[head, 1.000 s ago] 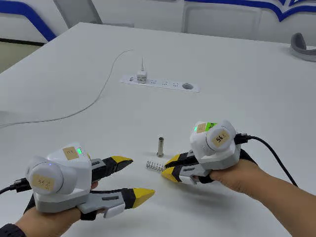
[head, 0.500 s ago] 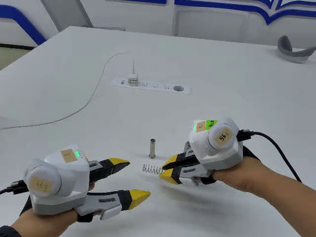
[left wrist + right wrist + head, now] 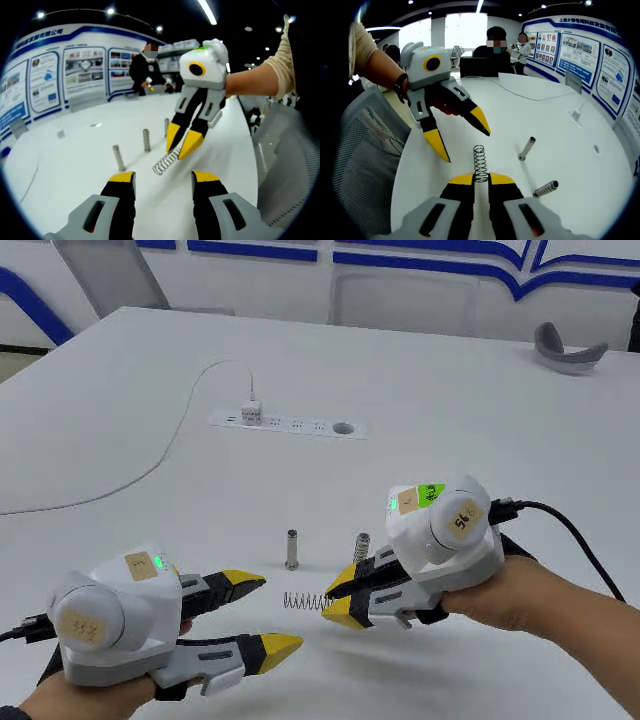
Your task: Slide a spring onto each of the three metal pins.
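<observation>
Right tongs point(image 3: 330, 603) have eased back, clamped on the loose spring point(image 3: 303, 600); left tongs point(image 3: 280, 612) hang apart. One pin point(image 3: 362, 545) wears its spring; the bare pin point(image 3: 291, 548) waits.

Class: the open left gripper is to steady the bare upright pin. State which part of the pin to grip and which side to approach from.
Probably the lower shaft of the bare pin, approached from the left gripper's own side, jaws straddling it. The pin stands upright and its top must stay free for the spring, held at one end by the right gripper.
</observation>
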`<action>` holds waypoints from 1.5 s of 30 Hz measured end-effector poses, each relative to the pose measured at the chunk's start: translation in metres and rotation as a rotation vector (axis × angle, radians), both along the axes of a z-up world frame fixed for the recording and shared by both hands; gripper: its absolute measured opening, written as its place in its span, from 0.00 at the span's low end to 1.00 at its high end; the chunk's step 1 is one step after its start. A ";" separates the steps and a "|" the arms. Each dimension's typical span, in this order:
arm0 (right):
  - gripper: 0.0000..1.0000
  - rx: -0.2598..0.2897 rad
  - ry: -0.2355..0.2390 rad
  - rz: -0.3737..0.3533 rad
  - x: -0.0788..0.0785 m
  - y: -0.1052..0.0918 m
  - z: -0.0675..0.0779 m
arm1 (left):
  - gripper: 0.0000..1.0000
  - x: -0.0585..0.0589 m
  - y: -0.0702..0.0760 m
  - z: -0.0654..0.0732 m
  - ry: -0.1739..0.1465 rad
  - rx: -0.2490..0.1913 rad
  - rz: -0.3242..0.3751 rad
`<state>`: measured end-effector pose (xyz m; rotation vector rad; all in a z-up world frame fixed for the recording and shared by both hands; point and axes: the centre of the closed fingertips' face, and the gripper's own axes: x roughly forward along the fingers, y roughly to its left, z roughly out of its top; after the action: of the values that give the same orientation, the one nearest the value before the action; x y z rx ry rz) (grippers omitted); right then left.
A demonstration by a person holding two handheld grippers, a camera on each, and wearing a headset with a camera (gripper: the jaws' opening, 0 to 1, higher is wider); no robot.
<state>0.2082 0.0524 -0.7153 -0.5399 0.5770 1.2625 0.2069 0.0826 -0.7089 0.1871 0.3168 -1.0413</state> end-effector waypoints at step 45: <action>0.11 -0.010 -0.038 0.137 -0.024 0.023 0.041 | 0.12 -0.014 -0.013 0.004 -0.069 0.031 -0.098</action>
<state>0.1844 0.0756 -0.6741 -0.6187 0.5211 1.3769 0.1933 0.0699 -0.7049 0.2682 0.2640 -1.1241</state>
